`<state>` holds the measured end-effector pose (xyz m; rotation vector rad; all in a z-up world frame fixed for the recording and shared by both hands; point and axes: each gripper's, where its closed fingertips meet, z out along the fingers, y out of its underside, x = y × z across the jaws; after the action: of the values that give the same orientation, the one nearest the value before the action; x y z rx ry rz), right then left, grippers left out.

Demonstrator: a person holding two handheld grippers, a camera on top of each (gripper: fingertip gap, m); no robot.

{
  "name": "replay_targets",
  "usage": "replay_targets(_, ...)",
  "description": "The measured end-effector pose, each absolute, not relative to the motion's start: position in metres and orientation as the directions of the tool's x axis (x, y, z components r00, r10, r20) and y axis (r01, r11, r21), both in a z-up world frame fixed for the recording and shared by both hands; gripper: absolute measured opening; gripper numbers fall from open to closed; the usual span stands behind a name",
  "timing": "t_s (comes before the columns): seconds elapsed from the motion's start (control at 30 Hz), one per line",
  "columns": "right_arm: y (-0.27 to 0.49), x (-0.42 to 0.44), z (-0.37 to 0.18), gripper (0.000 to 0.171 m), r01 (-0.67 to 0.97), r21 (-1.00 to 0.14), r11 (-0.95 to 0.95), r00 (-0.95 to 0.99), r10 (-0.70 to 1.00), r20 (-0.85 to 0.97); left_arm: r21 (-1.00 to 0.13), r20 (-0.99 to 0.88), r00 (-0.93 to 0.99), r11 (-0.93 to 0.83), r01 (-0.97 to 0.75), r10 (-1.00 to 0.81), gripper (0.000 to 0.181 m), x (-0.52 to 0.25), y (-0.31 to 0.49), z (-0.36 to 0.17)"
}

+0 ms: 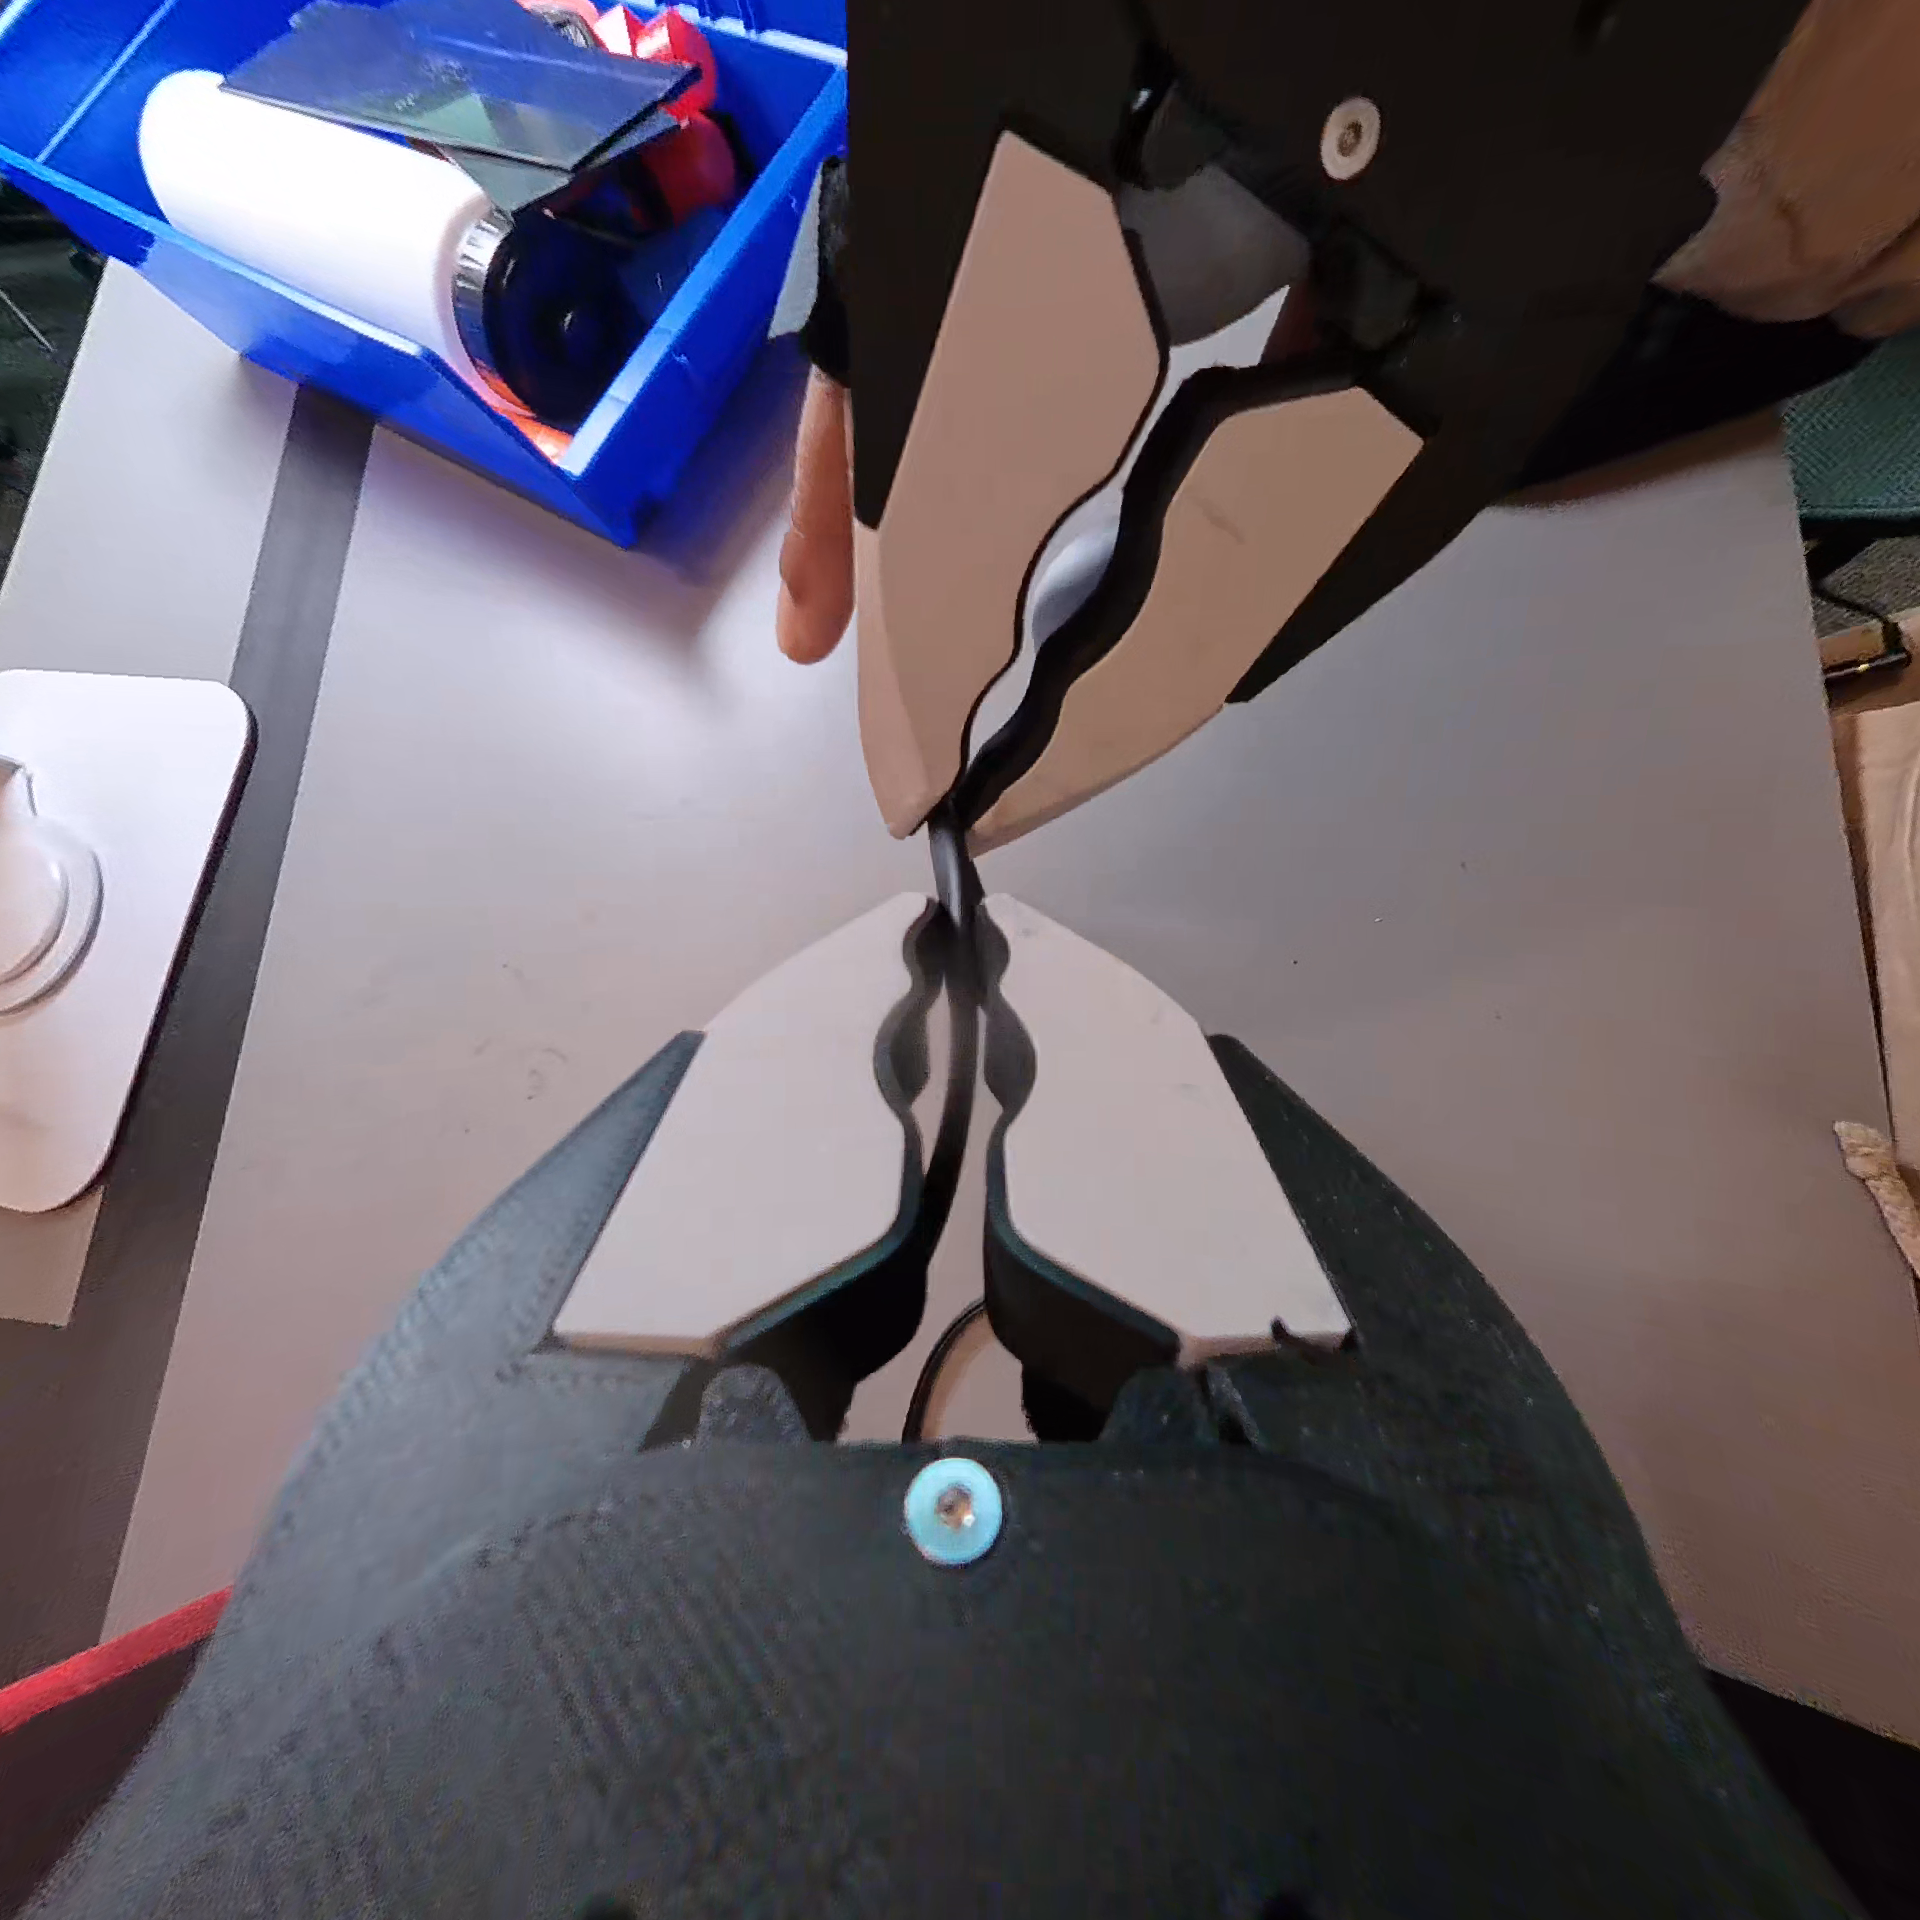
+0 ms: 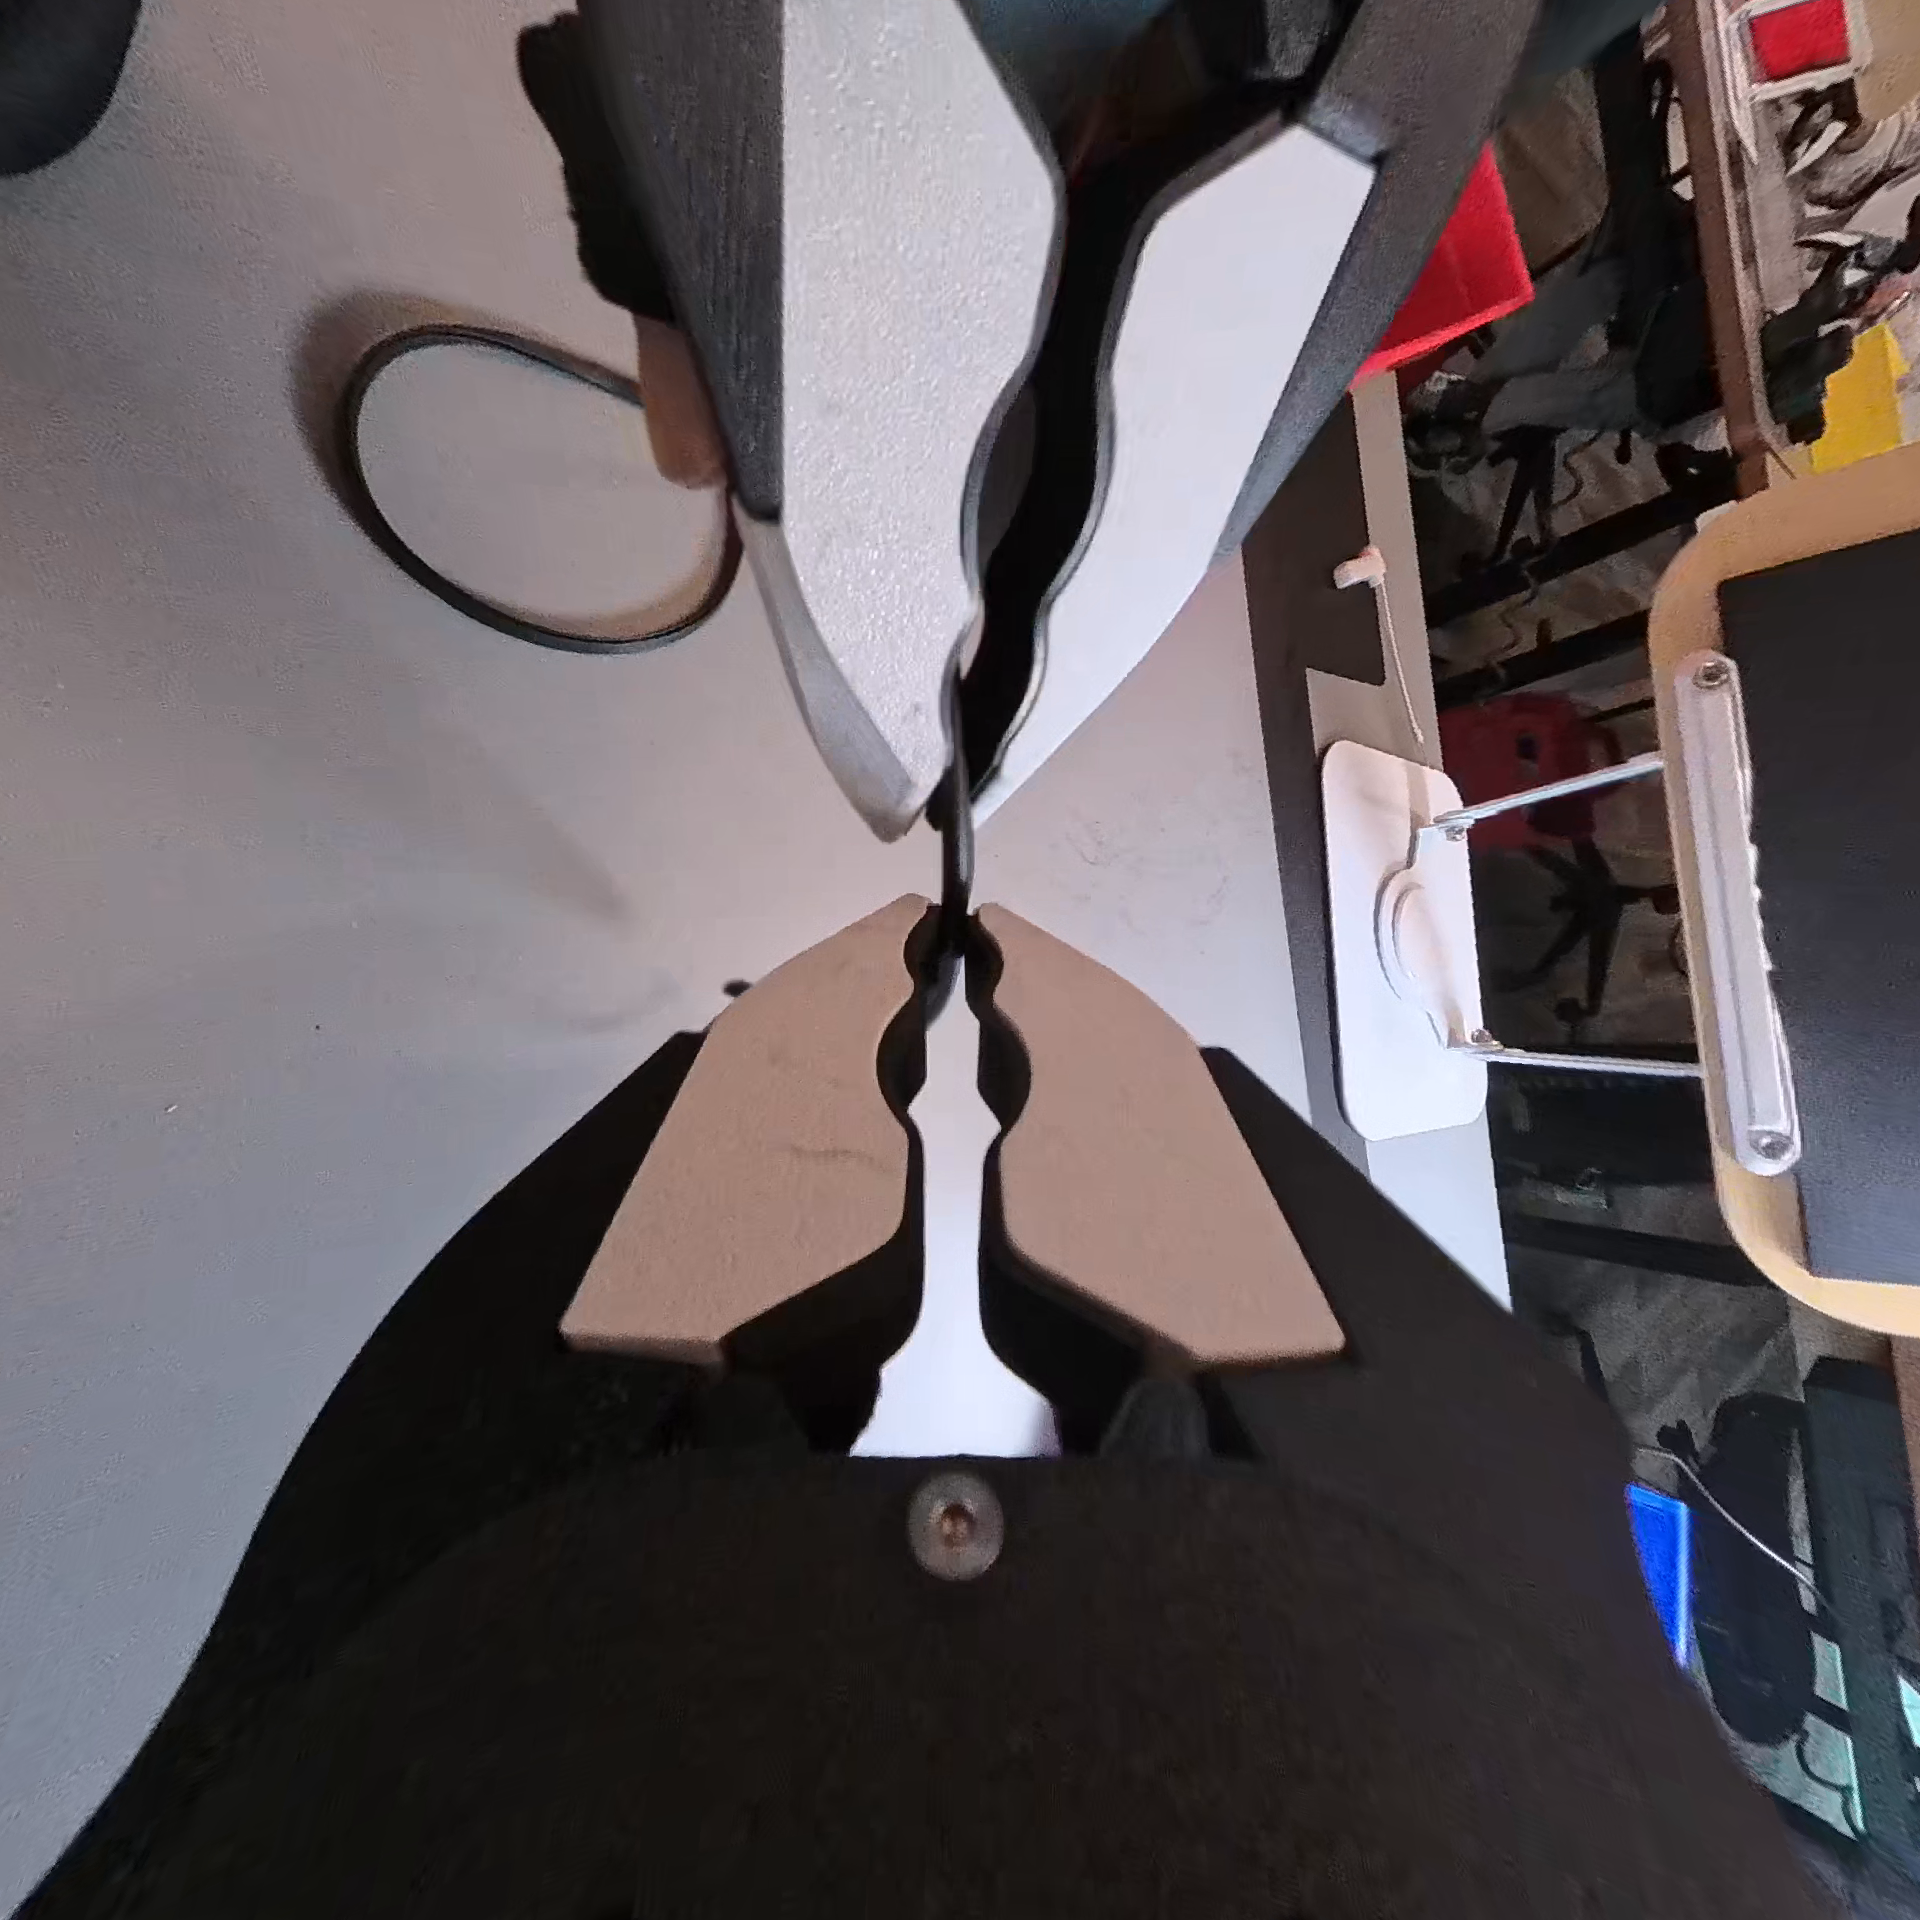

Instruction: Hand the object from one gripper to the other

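Note:
A thin black rubber band (image 1: 951, 873) is stretched between the two grippers, which meet tip to tip above the grey table (image 1: 520, 831). My left gripper (image 1: 956, 912) is shut on it, and the band runs back between its fingers. My right gripper (image 1: 951, 826) comes in from the top of the left wrist view and is shut on the band's other end. In the right wrist view, the right gripper (image 2: 951, 912) pinches the band (image 2: 956, 862) at its tips, facing the left gripper (image 2: 951, 816). The band's loop (image 2: 355, 436) shows beside the left gripper.
A blue bin (image 1: 343, 343) holding a white cylinder (image 1: 312, 218) and other items stands at the far left. A white monitor stand base (image 1: 104, 914) sits at the table's left edge and also shows in the right wrist view (image 2: 1403, 935). A person's finger (image 1: 816, 540) rests beside the right gripper. My two grippers' fingertips are within a few centimetres of each other. The white monitor stand base (image 1: 104, 914) is about equally far from each gripper, around 40 cm. My right wrist view (image 2: 1374, 939) looks at it from another angle.

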<state>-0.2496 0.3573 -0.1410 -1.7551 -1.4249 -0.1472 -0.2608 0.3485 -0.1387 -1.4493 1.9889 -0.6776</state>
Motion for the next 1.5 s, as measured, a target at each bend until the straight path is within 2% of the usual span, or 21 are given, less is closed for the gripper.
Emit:
replay_targets(0.17, 0.355, -0.254, -0.123, 0.006, 0.752, -0.658, 0.053, 0.393, 0.765, 0.51, -0.745, -0.142, -0.248, 0.269, -0.611, -0.958, 0.005, -0.266, 0.348, -0.123)
replay_targets(0.27, 0.359, -0.251, -0.128, 0.019, 0.726, -0.687, 0.029, 0.41, 0.784, 0.466, -0.784, -0.123, -0.254, 0.25, -0.568, -0.96, 0.005, -0.27, 0.347, -0.11)
replay_targets(0.3, 0.361, -0.25, -0.131, 0.017, 0.723, -0.69, 0.024, 0.411, 0.788, 0.458, -0.791, -0.121, -0.251, 0.246, -0.56, -0.96, 0.005, -0.271, 0.348, -0.107)
replay_targets(0.33, 0.362, -0.249, -0.133, 0.005, 0.719, -0.694, 0.025, 0.409, 0.792, 0.453, -0.793, -0.125, -0.243, 0.244, -0.558, -0.962, 0.005, -0.273, 0.35, -0.105)
replay_targets(0.4, 0.362, -0.251, -0.133, 0.005, 0.702, -0.712, 0.021, 0.413, 0.802, 0.432, -0.794, -0.13, -0.231, 0.24, -0.559, -0.964, 0.005, -0.274, 0.355, -0.106)
replay_targets(0.6, 0.37, -0.241, -0.138, 0.005, 0.732, -0.681, -0.016, 0.437, 0.778, 0.452, -0.83, -0.08, -0.205, 0.179, -0.528, -0.976, 0.005, -0.263, 0.367, -0.111)
replay_targets(0.77, 0.376, -0.241, -0.149, 0.005, 0.714, -0.698, -0.057, 0.462, 0.787, 0.408, -0.866, 0.02, -0.184, 0.075, -0.495, -0.983, 0.004, -0.254, 0.381, -0.117)
replay_targets(0.9, 0.386, -0.245, -0.162, 0.005, 0.681, -0.727, -0.087, 0.485, 0.797, 0.359, -0.862, 0.025, -0.165, 0.062, -0.503, -0.986, 0.004, -0.258, 0.391, -0.126)
replay_targets(1.1, 0.394, -0.251, -0.153, 0.005, 0.604, -0.793, -0.081, 0.524, 0.79, 0.319, -0.883, 0.064, -0.158, 0.018, -0.47, -0.985, 0.004, -0.263, 0.397, -0.121)
replay_targets(1.5, 0.397, -0.251, -0.168, 0.005, 0.627, -0.775, -0.083, 0.511, 0.795, 0.328, -0.881, 0.125, -0.172, -0.03, -0.472, -0.977, 0.004, -0.255, 0.397, -0.135)
